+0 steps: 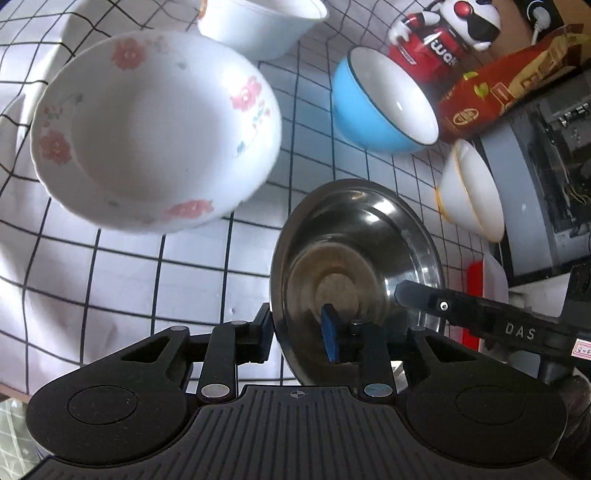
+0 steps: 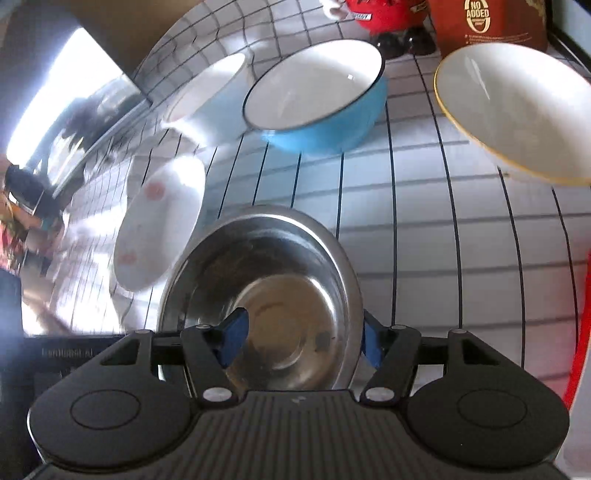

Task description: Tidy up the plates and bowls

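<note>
left gripper: we straddle the near-left rim of the steel bowl, one pad outside, one inside; jaws part-spread, we can't tell if the pads bite yet
right gripper: same bowl, rim on the other side, one blue pad inside, one outside; gap approx. rim-wide, looks like contact but we can't confirm a pinch
steel bowl: sits on the checked cloth, nearest of all, between both grippers; we judge it light, stiff, won't break, but polished & slippery, so pads may skid on the thin flared rim
grip pt: rim wall, opposite sides, one pad in, one out; we'd squeeze evenly or it tips
floral bowl: just left of the steel one, near it; ceramic, heavier, chips easily, so we avoid clanking
yellow-rimmed bowl: to the right, apart from the steel bowl
blue bowl: further back, centre; white bowl behind the floral one
open room: bare cloth betw. steel & blue bowls, best lane is straight up
edges: red-edged container close at right; red packet & toy figure fence the back
</note>
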`<state>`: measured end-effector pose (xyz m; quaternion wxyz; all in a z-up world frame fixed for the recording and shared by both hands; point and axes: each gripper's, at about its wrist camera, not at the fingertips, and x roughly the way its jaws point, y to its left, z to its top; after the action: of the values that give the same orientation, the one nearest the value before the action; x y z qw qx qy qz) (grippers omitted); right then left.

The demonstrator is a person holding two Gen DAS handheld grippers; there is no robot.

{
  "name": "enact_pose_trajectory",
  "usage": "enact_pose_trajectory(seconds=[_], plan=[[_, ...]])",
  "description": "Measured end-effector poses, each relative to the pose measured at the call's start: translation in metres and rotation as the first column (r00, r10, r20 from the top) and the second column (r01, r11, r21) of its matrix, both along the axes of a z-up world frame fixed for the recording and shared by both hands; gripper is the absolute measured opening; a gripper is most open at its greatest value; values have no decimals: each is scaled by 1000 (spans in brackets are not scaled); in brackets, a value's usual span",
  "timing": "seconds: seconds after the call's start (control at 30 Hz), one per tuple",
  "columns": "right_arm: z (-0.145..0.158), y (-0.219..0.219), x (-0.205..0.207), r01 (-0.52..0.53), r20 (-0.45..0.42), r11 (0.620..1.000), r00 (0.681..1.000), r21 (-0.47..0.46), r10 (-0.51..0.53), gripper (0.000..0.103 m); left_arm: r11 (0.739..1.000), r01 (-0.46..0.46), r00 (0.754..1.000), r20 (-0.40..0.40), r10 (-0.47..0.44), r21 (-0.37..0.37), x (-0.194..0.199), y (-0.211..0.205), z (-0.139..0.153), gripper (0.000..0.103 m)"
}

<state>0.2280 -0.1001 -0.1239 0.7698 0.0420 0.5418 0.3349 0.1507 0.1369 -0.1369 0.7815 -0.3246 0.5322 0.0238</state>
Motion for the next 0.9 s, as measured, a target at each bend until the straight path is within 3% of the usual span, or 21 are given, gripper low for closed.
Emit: enact_pose_trajectory(seconds=[0.17, 0.27, 0.37, 0.43, 0.57, 0.73, 0.9], plan=[[-3, 4, 10, 86, -18, 996, 996, 27, -86, 65, 999, -25, 999, 19, 26, -36, 8, 2, -7, 31], [1, 9, 13, 110, -21, 994, 994, -9, -110, 66, 999, -2, 999, 35, 4, -35, 12, 4, -1, 31], [26, 14, 3, 106, 18, 994, 994, 17, -106, 67, 1000, 8, 997, 77, -7, -12, 6, 12, 23, 31], [45, 24, -2, 108, 54, 992, 992, 60, -111, 70, 1000, 5, 989, 151, -8, 21, 4, 25, 46, 31], [68, 73, -1, 66, 131, 993, 988, 99, -79, 72, 996, -54, 971, 238, 37, 65, 0, 67, 72, 30], [56, 154, -2, -23, 173, 996, 985, 83, 8, 72, 975, -138, 981, 158, 110, 175, -1, 120, 64, 30], [34, 195, 9, -32, 139, 999, 990, 39, 26, 72, 972, -138, 986, 115, 117, 193, -1, 152, 47, 30]])
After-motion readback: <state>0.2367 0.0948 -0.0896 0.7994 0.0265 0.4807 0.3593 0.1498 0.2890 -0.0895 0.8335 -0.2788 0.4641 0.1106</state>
